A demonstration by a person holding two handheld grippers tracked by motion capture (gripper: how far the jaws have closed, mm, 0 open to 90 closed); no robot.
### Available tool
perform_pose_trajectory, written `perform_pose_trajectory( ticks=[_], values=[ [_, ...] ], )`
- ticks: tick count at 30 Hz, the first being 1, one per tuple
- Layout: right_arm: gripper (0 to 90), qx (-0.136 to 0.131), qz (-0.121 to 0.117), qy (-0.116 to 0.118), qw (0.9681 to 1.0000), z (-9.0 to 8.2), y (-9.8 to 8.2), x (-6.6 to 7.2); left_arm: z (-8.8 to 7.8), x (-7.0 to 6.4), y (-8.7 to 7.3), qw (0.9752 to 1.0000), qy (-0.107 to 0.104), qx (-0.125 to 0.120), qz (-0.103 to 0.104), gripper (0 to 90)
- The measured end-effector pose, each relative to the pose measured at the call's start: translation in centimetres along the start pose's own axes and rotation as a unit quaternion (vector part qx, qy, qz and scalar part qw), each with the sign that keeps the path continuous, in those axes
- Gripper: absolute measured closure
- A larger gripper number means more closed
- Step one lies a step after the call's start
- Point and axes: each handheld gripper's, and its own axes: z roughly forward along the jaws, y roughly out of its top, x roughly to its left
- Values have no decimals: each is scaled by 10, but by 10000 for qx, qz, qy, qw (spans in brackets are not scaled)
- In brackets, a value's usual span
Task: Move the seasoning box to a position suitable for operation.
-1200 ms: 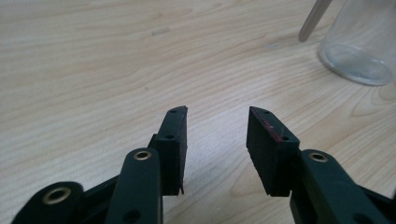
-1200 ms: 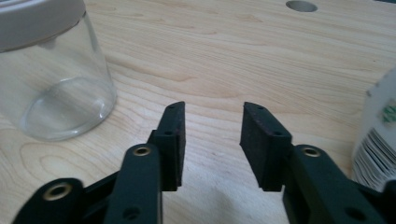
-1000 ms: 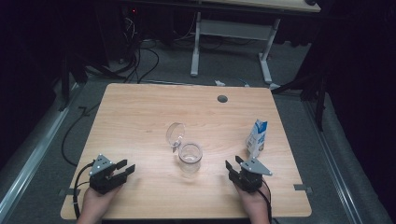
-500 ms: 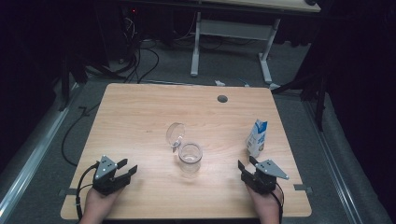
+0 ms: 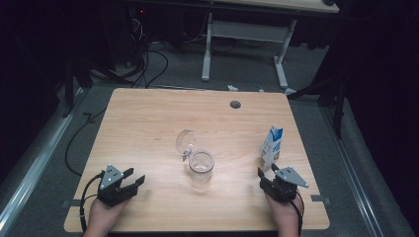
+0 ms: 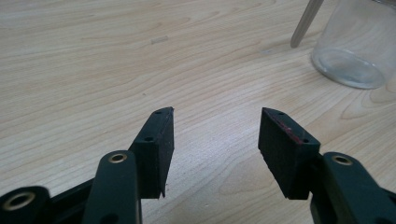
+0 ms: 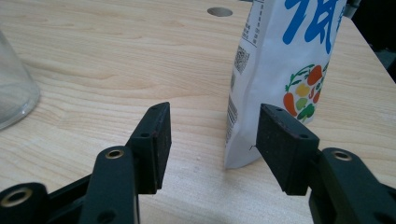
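Right claw (image 7: 212, 140) wide, empty, near upright white carton (image 7: 285, 70), blue lettering, fruit print

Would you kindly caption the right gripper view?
Open right gripper faces an upright carton on the table.

A light wooden table (image 5: 148, 123) carries a clear glass jar (image 5: 201, 167) near its middle, its hinged lid (image 5: 185, 141) open on the far side. A white and blue carton (image 5: 272, 147) stands upright toward the right edge. A round hole (image 5: 235, 104) sits near the far edge.
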Motion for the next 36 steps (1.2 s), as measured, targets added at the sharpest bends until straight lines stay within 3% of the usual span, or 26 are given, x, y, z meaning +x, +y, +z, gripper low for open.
perform_pose_trajectory(
  ticks=[6, 12, 21, 24, 25, 29, 30, 36],
  values=[
    [395, -1, 193, -87, 9998, 8, 9, -9, -1, -5, -3, 9998, -26, -122, 163, 455],
    [349, 62, 168, -236, 9996, 17, 20, -20, 2, -2, -4, 9999, 12, -78, 120, 456],
    [336, 55, 241, -457, 9986, 28, 35, -24, -1, -4, -3, 9999, -13, -118, 125, 457],
    [402, 130, 179, -608, 9979, 31, 38, -24, -2, -4, -4, 9998, -1, -116, 132, 457],
    [464, 119, 158, -649, 9977, 30, 39, -25, -2, -4, -4, 9998, 3, -88, 169, 457],
    [526, 105, 183, -552, 9983, 26, 38, -29, -2, -4, -5, 9997, 12, -86, 206, 457],
    [591, 77, 212, -493, 9985, 23, 38, -32, -2, -4, -4, 9998, 24, -100, 194, 456],
    [643, 93, 202, -422, 9989, 20, 37, -36, -2, -1, -1, 9998, 52, -159, 98, 457]
  ],
)
